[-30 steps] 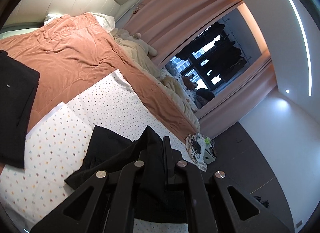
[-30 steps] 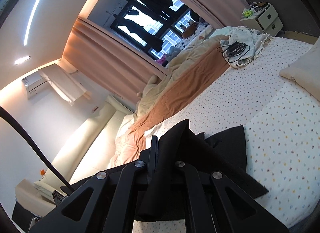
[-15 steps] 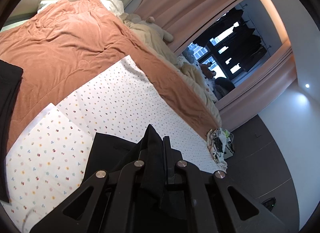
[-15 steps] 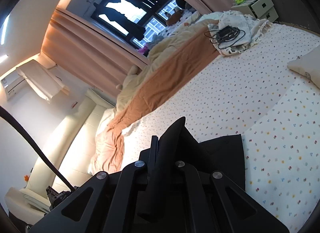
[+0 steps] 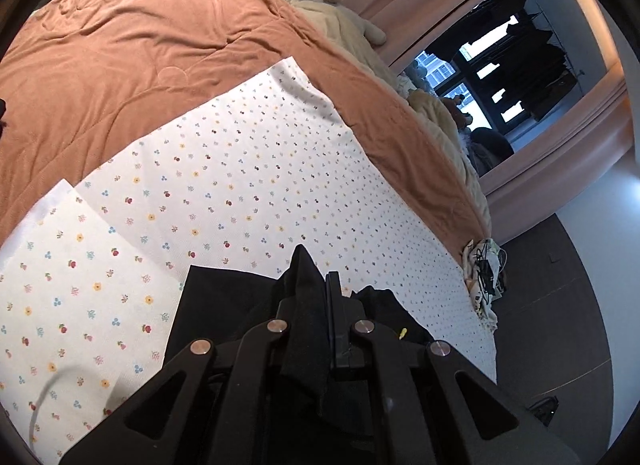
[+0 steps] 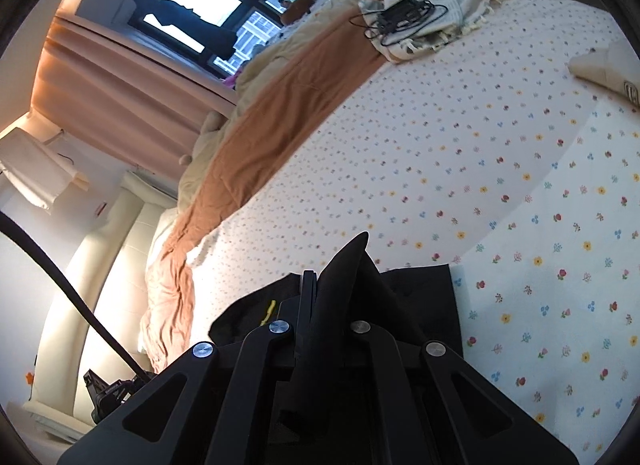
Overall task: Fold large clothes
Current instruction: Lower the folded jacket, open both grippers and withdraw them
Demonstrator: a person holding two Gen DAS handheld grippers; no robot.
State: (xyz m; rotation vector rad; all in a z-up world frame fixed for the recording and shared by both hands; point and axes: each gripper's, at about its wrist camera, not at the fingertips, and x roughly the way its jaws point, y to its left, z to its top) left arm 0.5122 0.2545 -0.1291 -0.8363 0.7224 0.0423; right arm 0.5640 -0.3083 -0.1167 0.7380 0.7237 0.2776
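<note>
A black garment [image 5: 224, 301] lies on the flower-print sheet [image 5: 240, 169] of the bed. My left gripper [image 5: 320, 285] is shut on a pinched fold of it, which stands up between the fingers. My right gripper [image 6: 324, 277] is shut on another fold of the same black garment [image 6: 416, 297]; a small yellow tag [image 6: 269, 311] shows on the cloth to its left. Both grippers hold the cloth low over the sheet. The rest of the garment is hidden under the grippers.
An orange-brown blanket [image 5: 140, 53] covers the far half of the bed, with a beige quilt [image 5: 348, 29] beyond it. A pale cloth with a black cable bundle [image 6: 404, 13] lies at the bed's corner. A cream pillow [image 6: 604, 65] sits at the right. Curtains and a dark window [image 5: 500, 77] stand behind.
Both grippers have tilted and come down toward the sheet with the black cloth still pinched. The folded black garment at the left has slid out of the left wrist view.
</note>
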